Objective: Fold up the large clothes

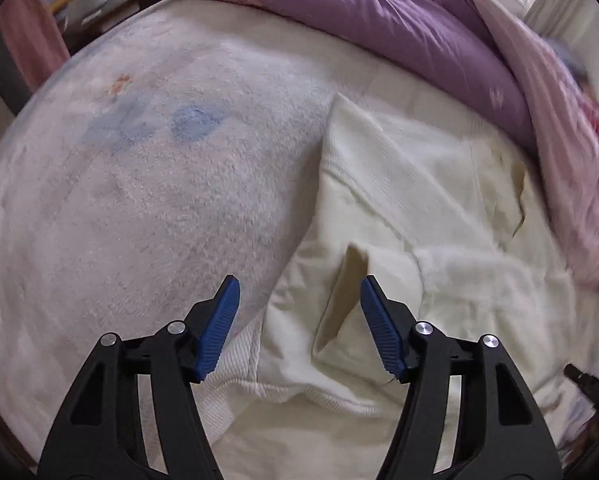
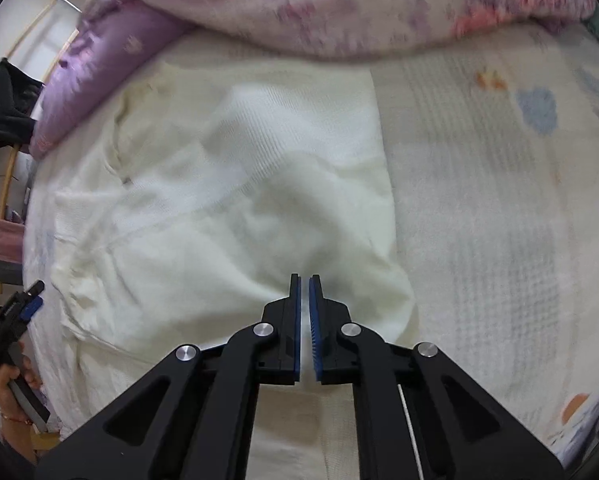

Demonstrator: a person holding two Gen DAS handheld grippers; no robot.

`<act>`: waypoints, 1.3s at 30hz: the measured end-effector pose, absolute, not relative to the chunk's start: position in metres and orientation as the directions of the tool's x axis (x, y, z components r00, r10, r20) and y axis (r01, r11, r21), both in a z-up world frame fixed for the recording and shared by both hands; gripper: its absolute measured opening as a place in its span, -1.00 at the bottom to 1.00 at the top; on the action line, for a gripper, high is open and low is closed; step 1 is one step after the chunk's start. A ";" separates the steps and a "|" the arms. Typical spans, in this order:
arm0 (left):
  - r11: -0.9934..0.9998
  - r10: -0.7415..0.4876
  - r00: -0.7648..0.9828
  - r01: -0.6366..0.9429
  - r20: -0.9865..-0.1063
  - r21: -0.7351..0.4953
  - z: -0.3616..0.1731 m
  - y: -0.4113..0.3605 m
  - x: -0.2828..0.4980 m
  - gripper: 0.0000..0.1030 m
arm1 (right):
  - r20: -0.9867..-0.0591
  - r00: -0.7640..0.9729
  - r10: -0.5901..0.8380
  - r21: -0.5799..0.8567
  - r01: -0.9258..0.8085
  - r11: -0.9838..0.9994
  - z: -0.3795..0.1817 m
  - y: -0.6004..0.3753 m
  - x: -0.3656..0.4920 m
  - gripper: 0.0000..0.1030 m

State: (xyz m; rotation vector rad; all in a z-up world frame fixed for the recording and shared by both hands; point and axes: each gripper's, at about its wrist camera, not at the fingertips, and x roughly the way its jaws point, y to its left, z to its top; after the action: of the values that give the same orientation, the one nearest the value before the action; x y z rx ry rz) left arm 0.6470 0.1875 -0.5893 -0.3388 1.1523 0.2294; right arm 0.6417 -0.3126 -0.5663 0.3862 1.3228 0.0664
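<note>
Left gripper (image 1: 299, 292) spread wide, released, over cream garment (image 1: 399, 208) on bed blanket (image 1: 139, 200). Right gripper (image 2: 304, 284) nearly clenched, no cloth visibly pinched. Purple duvet (image 1: 379, 12) crowds far edge; frames blurred.

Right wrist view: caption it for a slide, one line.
Right claw, nearly closed, hovers over the cream garment spread on the bed sheet.

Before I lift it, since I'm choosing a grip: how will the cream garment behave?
The garment is probably floppy: it lies creased and folded over itself on the bed. Its thick knit suggests some weight. The ribbed texture should resist slipping between the pads of the left gripper.
</note>
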 end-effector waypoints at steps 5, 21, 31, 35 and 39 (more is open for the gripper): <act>0.953 -0.079 0.402 -0.239 -0.912 -0.188 -0.598 0.159 0.669 0.34 | -0.918 0.302 0.259 0.319 0.171 0.932 -0.557 -0.312 0.676 -0.94; 0.950 -0.180 0.361 -0.179 -0.915 -0.257 -0.601 0.181 0.736 0.70 | -0.907 0.284 0.310 0.395 0.322 0.861 -0.588 -0.345 0.723 0.02; 0.958 -0.155 0.214 -0.206 -0.965 -0.199 -0.645 0.215 0.846 0.70 | -0.934 0.259 0.247 0.340 0.425 0.839 -0.608 -0.373 0.801 0.04; 0.970 -0.119 0.147 -0.196 -0.982 -0.146 -0.669 0.210 0.858 0.69 | -0.960 0.177 0.219 0.273 0.402 0.874 -0.627 -0.363 0.816 0.06; 0.987 -0.048 0.131 -0.145 -0.990 -0.067 -0.674 0.198 0.868 0.62 | -0.961 0.174 0.214 0.267 0.396 0.879 -0.635 -0.359 0.825 0.10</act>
State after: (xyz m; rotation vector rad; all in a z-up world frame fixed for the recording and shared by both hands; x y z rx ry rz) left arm 0.8682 0.1985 -0.6743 -0.1606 1.4392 0.0711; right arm 0.8253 -0.3586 -0.6346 0.5254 1.4096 -0.1373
